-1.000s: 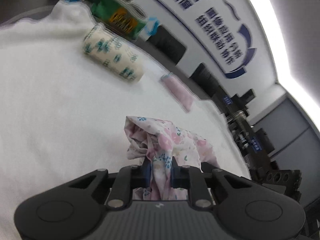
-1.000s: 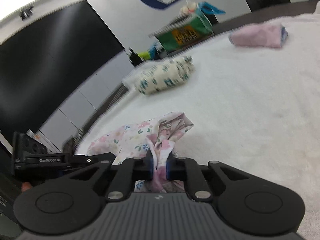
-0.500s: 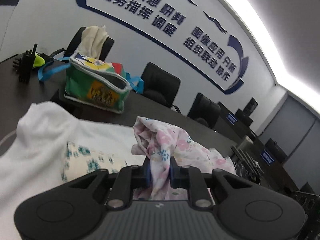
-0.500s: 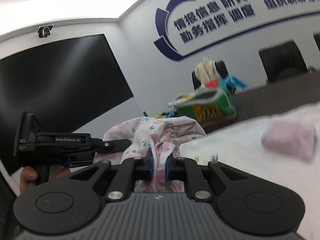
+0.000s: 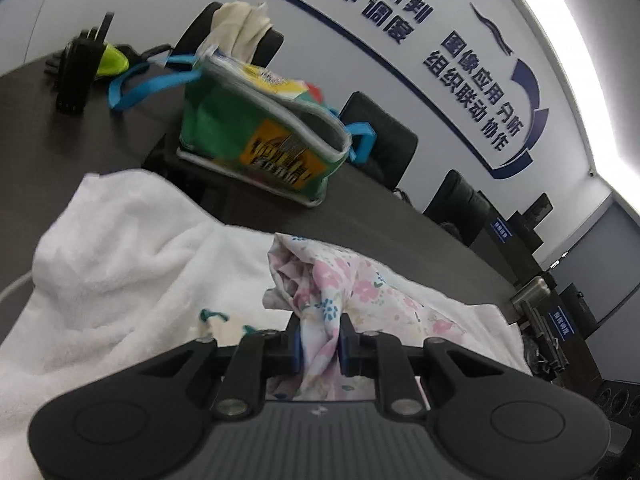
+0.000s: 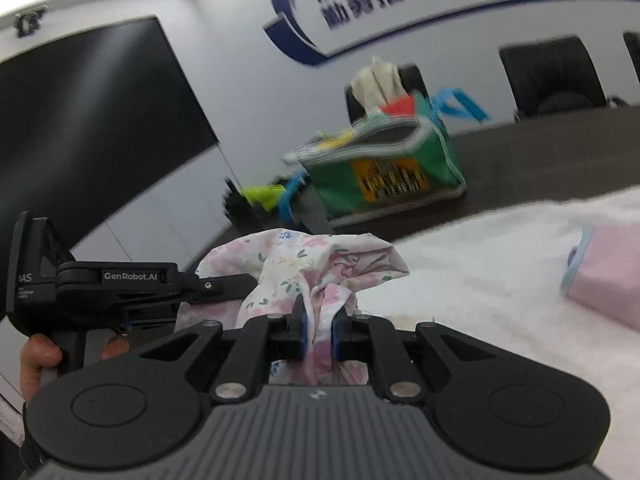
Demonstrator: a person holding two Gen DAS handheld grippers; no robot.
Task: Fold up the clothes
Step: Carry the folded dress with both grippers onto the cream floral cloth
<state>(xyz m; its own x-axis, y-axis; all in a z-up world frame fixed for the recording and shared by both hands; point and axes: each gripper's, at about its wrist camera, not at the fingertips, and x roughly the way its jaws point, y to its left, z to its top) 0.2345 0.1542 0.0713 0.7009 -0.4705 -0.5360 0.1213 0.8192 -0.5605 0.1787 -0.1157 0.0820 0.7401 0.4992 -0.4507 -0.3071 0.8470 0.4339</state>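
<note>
Two fisheye cameras ride low behind their own grippers, each looking forward along the fingers and slightly downward, close above a white towel (image 5: 120,264) spread over a dark table (image 5: 36,136). The left wrist view faces the table's far edge and a wall with blue lettering, tilted, with a green bag (image 5: 260,140) at mid-distance. The right wrist view faces the same wall more squarely, a dark screen (image 6: 92,120) filling its left side. Both views share the green bag (image 6: 384,176), the black chairs, the lettered wall and the floral cloth (image 5: 332,292) bunched just before each lens (image 6: 308,264). The right view alone takes in the left gripper (image 6: 224,286).
</note>
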